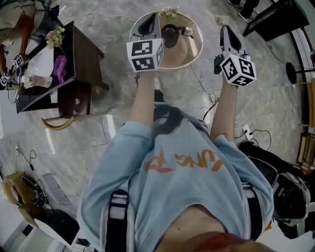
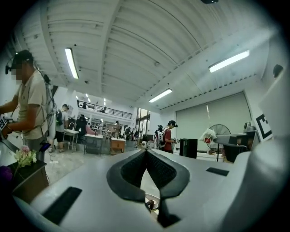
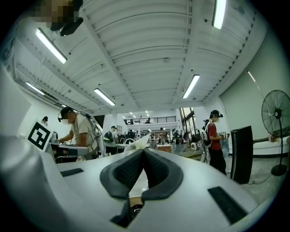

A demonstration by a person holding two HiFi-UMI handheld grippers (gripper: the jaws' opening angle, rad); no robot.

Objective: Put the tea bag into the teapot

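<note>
A black teapot (image 1: 170,35) stands on a round wooden table (image 1: 193,53) far below, at the top of the head view. My left gripper (image 1: 149,20) hangs over the table's left part beside the teapot, its jaws pressed together with nothing clearly between them. My right gripper (image 1: 225,29) is off the table's right edge, over the floor. In the right gripper view its jaws (image 3: 142,150) are shut on a white tea bag (image 3: 138,142) that pokes out past the tips. Both gripper views point up at the hall; the left gripper (image 2: 146,151) shows only shut pads.
A small item (image 1: 187,32) and flowers (image 1: 170,11) also sit on the round table. A dark side table (image 1: 83,54) with clutter stands at left. Cables (image 1: 211,101) run over the marble floor, and a backpack (image 1: 290,197) lies at bottom right. Other people (image 2: 27,99) work nearby.
</note>
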